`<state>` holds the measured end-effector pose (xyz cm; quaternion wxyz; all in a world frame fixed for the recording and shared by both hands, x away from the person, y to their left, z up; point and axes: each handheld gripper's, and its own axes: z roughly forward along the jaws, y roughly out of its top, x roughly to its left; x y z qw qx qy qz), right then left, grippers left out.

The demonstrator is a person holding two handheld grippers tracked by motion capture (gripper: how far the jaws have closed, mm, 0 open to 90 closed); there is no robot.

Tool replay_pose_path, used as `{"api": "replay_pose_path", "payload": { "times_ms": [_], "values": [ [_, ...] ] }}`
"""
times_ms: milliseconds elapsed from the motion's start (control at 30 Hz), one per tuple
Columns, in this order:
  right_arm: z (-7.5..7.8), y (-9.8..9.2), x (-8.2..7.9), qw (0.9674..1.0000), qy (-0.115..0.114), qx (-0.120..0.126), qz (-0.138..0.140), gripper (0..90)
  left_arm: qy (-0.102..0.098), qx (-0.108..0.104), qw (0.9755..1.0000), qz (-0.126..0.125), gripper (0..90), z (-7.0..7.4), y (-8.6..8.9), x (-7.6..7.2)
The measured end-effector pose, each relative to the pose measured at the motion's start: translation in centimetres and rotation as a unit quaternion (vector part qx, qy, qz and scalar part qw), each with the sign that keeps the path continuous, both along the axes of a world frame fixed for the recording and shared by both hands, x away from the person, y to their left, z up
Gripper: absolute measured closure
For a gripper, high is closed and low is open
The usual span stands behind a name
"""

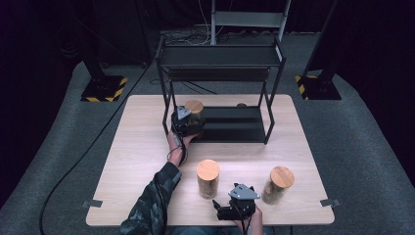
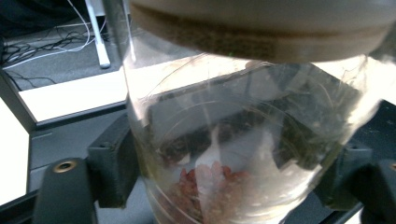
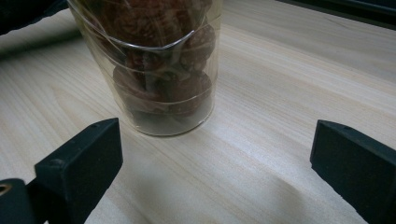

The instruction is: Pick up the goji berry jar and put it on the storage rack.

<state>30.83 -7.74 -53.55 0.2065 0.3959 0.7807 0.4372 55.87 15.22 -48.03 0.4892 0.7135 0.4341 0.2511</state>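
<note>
One clear glass jar (image 2: 243, 140), cork-lidded, reddish bits at its bottom, between the left claw's (image 1: 188, 122) slightly parted jaws.

The high view looks forward and down over the whole surface (image 1: 147, 147) and black shelf rack (image 1: 220, 58). The left gripper view sits hard against a cork-lidded jar (image 2: 243, 140) on the rack. The right gripper view faces a nearby jar of nuts (image 3: 159, 70), low over the same surface.

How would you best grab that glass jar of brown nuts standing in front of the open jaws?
Grip the jar around its glass wall, mid-height, coming in level from the near side where the right gripper waits. It stands upright on the table, and its round, straight sides suit two jaws closing from opposite sides.
</note>
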Motion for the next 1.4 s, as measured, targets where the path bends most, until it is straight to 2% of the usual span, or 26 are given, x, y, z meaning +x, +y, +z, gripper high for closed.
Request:
{"api": "replay_pose_path", "payload": {
  "times_ms": [67, 133, 233, 333, 400, 567, 700, 867, 1000, 1100, 1267, 1400],
  "values": [
    [0.0, 0.0, 0.0, 1.0, 0.0, 0.0, 0.0, 1.7, 0.01, 0.008, 0.9999, 0.009, 15.6, 0.0, 0.0, -0.1],
    [0.0, 0.0, 0.0, 1.0, 0.001, 0.0, 0.0, 1.7, 0.025, 0.011, 0.9996, 0.009, 11.6, 0.0, 0.0, -0.1],
    [0.0, 0.0, 0.0, 1.0, 0.001, 0.0, 0.0, 1.7, 0.042, 0.026, 0.9987, 0.009, 7.2, 0.0, 0.0, -0.3],
    [0.0, 0.0, 0.0, 1.0, 0.001, 0.0, 0.001, 1.7, 0.052, 0.039, 0.9978, 0.007, 4.6, -0.1, 0.2, -0.7],
    [0.0, 0.0, 0.0, 1.0, 0.001, 0.0, 0.001, 1.7, 0.06, 0.043, 0.9973, 0.002, 2.8, -0.2, 0.3, -1.1],
    [0.0, 0.0, 0.0, 1.0, 0.002, -0.001, 0.002, 1.6, 0.076, 0.068, 0.9946, -0.018, 0.0, -0.5, 0.4, -2.3],
    [0.0, 0.0, 0.0, 1.0, 0.003, 0.0, 0.002, 1.5, 0.086, 0.076, 0.9924, -0.045, 0.0, -0.8, 0.3, -3.5],
    [0.0, 0.0, 0.1, 1.0, 0.005, -0.001, 0.004, 1.3, 0.094, 0.103, 0.988, -0.068, 0.0, -1.1, 0.7, -5.2],
    [0.0, 0.0, 0.1, 1.0, 0.005, 0.0, 0.004, 1.1, 0.107, 0.125, 0.9831, -0.079, 0.0, -1.6, 1.7, -6.5],
    [0.0, 0.0, 0.1, 1.0, 0.005, 0.002, 0.004, 0.9, 0.117, 0.127, 0.9821, -0.077, 0.0, -2.1, 2.8, -7.5],
    [0.0, 0.0, 0.1, 1.0, 0.006, 0.002, 0.006, 0.8, 0.138, 0.137, 0.9783, -0.071, 0.0, -3.3, 5.2, -9.4],
    [0.0, 0.0, 0.1, 0.9999, 0.007, 0.003, 0.006, 0.7, 0.152, 0.164, 0.9727, -0.061, 0.0, -4.2, 7.1, -10.8]
  ]
}}
